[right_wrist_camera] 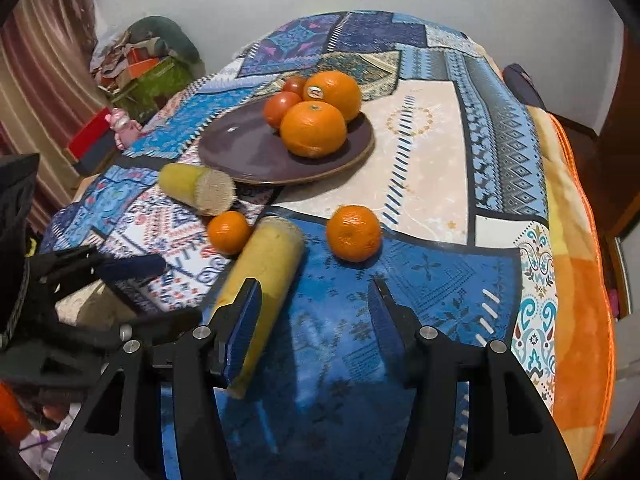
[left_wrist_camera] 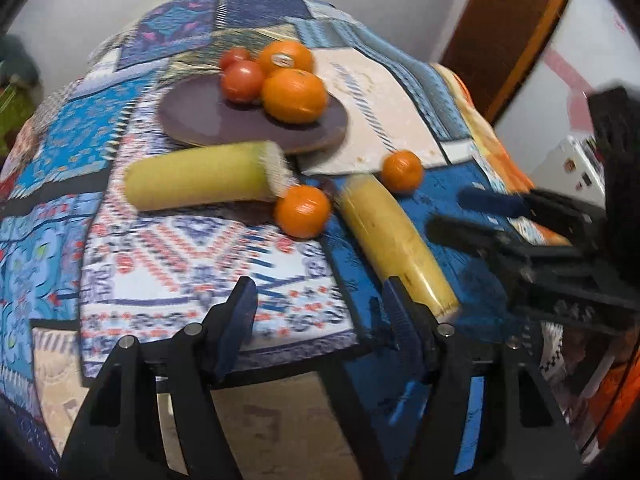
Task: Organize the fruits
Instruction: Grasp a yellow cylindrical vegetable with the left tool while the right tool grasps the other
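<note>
Both the left gripper (left_wrist_camera: 320, 316) and right gripper (right_wrist_camera: 314, 316) hover with jaws spread and empty over the bench (right_wrist_camera: 424, 168), presumably because two oranges (right_wrist_camera: 353, 233) (and two yellow cylinders) lie outside the plate (right_wrist_camera: 240, 148).

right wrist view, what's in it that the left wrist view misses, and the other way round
Only the right wrist view: a striped curtain, a pink toy and a pile of boxes beyond the table.
Only the left wrist view: a brown wooden door.
Both: the purple plate holding two oranges and two tomatoes, two loose oranges, two yellow-green cut stalk pieces, the patchwork tablecloth, and both grippers, open and empty.
</note>
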`<action>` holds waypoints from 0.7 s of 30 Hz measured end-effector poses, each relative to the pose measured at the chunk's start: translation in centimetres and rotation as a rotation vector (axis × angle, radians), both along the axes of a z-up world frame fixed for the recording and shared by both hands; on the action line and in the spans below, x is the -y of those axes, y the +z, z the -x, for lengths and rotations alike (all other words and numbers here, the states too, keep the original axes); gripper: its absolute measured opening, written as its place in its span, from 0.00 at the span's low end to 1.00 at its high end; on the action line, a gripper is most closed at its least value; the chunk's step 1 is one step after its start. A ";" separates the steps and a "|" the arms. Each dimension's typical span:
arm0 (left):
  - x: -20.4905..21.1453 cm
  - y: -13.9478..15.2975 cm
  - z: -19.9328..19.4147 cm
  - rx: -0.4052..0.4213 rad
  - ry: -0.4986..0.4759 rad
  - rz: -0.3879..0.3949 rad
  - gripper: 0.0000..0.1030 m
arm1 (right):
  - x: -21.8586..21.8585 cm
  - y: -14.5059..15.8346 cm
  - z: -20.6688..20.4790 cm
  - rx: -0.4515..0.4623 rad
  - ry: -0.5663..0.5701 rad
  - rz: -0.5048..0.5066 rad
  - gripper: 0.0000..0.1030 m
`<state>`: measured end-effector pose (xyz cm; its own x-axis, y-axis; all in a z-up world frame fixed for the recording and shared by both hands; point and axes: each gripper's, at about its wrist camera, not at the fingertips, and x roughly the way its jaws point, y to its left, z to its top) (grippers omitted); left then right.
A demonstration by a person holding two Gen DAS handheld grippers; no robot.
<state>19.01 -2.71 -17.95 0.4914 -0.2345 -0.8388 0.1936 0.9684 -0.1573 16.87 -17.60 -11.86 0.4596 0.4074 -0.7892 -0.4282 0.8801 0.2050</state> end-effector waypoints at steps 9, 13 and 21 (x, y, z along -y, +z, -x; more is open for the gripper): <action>-4.4 1.8 -1.3 0.033 0.136 -0.032 0.63 | -4.3 -1.7 -0.1 -0.032 0.093 0.016 0.54; -5.1 2.2 -3.2 0.047 0.226 -0.033 0.68 | -4.4 -2.6 -0.2 -0.044 0.097 0.027 0.53; -2.3 2.0 -6.9 0.063 0.219 -0.058 0.83 | -2.3 -2.8 -0.4 -0.057 0.090 -0.026 0.40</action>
<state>25.87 -0.41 -15.98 0.5771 -0.0684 -0.8138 -0.0145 0.9955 -0.0940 17.30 -15.34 -14.64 0.3745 0.4656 -0.8018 -0.4925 0.8326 0.2534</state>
